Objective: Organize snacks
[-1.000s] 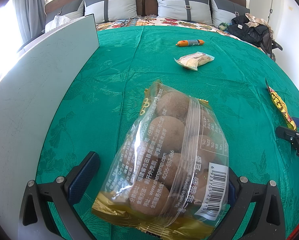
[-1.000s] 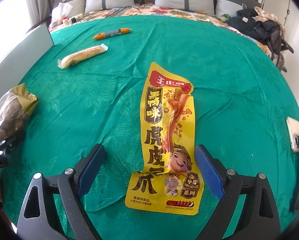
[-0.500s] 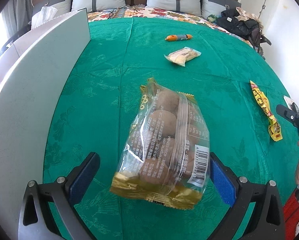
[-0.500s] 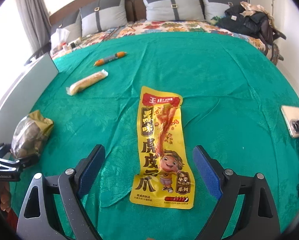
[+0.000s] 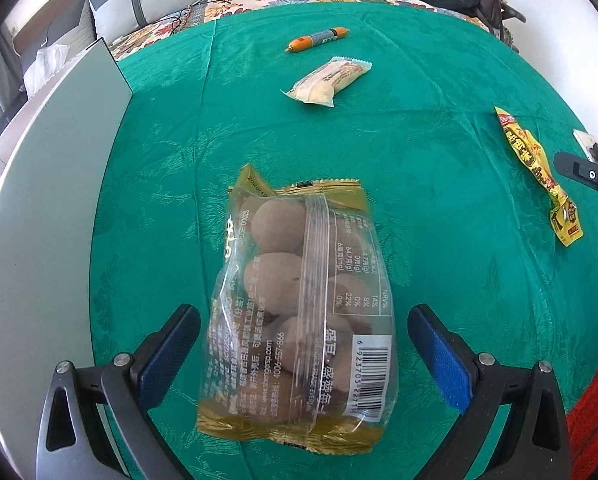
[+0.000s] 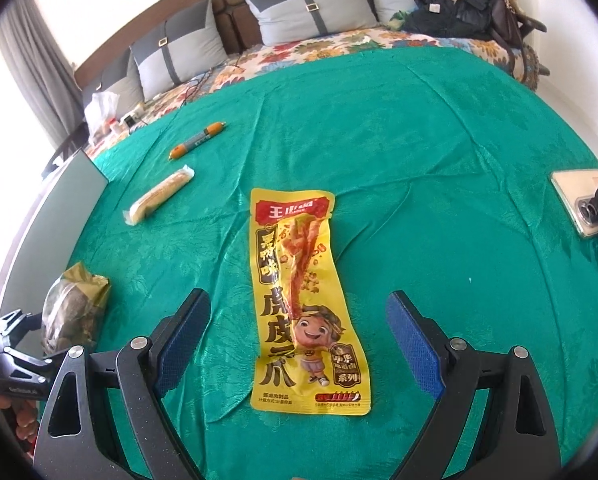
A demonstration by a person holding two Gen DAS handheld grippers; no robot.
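A clear bag of brown round snacks (image 5: 299, 316) lies flat on the green cloth (image 5: 439, 168), between the blue pads of my open left gripper (image 5: 303, 344), which touch nothing. The same bag (image 6: 75, 308) shows at the left in the right wrist view. A long yellow snack packet (image 6: 303, 300) lies lengthwise between the fingers of my open right gripper (image 6: 299, 344), not touching them; that yellow packet (image 5: 539, 176) also appears at the right in the left wrist view. Farther off lie a pale wrapped bar (image 5: 331, 82) and an orange sausage stick (image 5: 317, 38).
A grey-white board (image 5: 47, 208) runs along the left edge of the cloth. A phone (image 6: 579, 204) rests at the right edge. Pillows (image 6: 303, 8) and a pile of dark clothes (image 6: 467, 4) sit at the back, beyond a flowered sheet.
The left gripper has let go of the bag of round snacks and drawn back, so the bag now lies apart from the pads. The right gripper has risen and pulled back slightly from the yellow packet.
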